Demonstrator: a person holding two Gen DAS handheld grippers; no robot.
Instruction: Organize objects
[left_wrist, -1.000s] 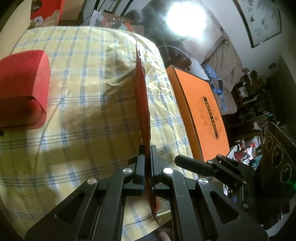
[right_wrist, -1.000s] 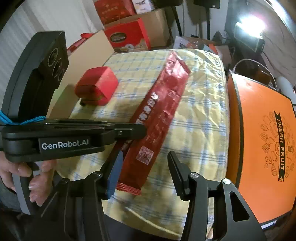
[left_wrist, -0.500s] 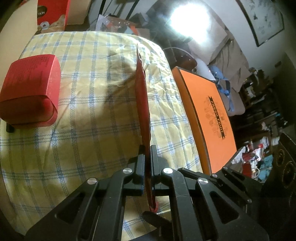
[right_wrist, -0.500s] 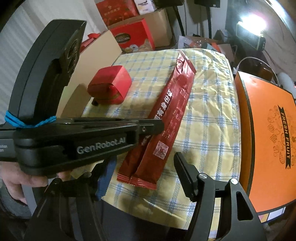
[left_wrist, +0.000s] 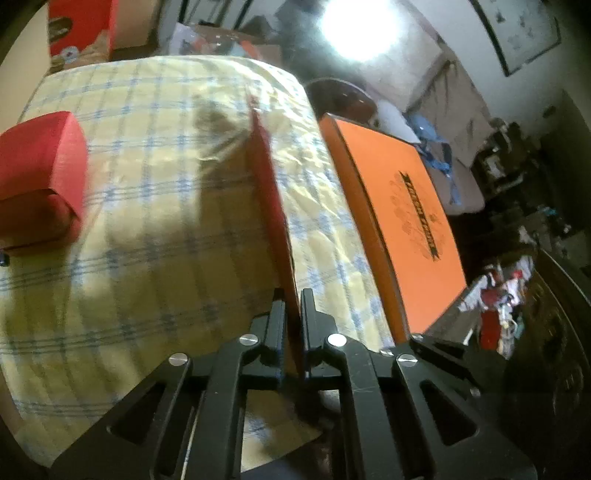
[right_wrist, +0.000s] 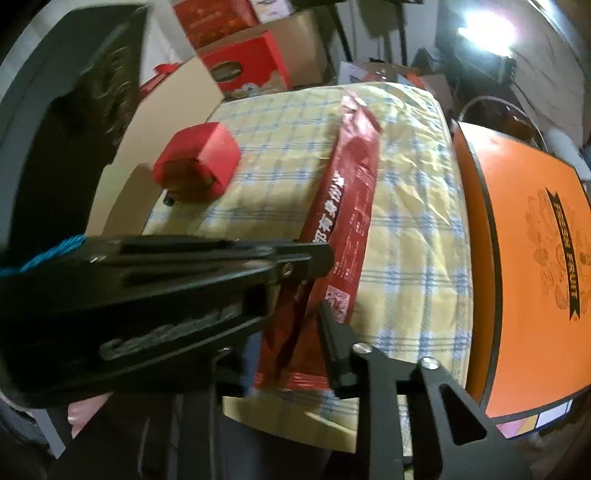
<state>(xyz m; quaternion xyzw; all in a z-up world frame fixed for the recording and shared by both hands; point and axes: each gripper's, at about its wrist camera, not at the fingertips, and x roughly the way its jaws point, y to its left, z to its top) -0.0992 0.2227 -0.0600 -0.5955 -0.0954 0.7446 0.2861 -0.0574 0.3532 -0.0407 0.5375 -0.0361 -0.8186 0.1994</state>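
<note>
My left gripper (left_wrist: 292, 306) is shut on the near end of a long dark red packet (left_wrist: 271, 206), held edge-on over the yellow checked cloth (left_wrist: 155, 229). In the right wrist view the packet (right_wrist: 347, 221) lies lengthwise above the cloth, and the left gripper (right_wrist: 314, 258) crosses from the left and pinches it. My right gripper (right_wrist: 295, 332) sits around the packet's near end; its right finger (right_wrist: 336, 347) is close to the packet's edge and its left finger is hidden behind the left gripper. A red box (left_wrist: 40, 177) rests on the cloth at the left (right_wrist: 197, 166).
A large orange "Fresh Fruit" box (right_wrist: 535, 258) lies right of the cloth, also in the left wrist view (left_wrist: 402, 221). Red cartons (right_wrist: 247, 70) and cardboard boxes stand beyond the table. A beige board (right_wrist: 147, 147) runs along the left edge.
The right gripper has moved forward and narrowed around the packet's near end. The left gripper keeps its hold on the packet, which has shifted slightly relative to the table.
</note>
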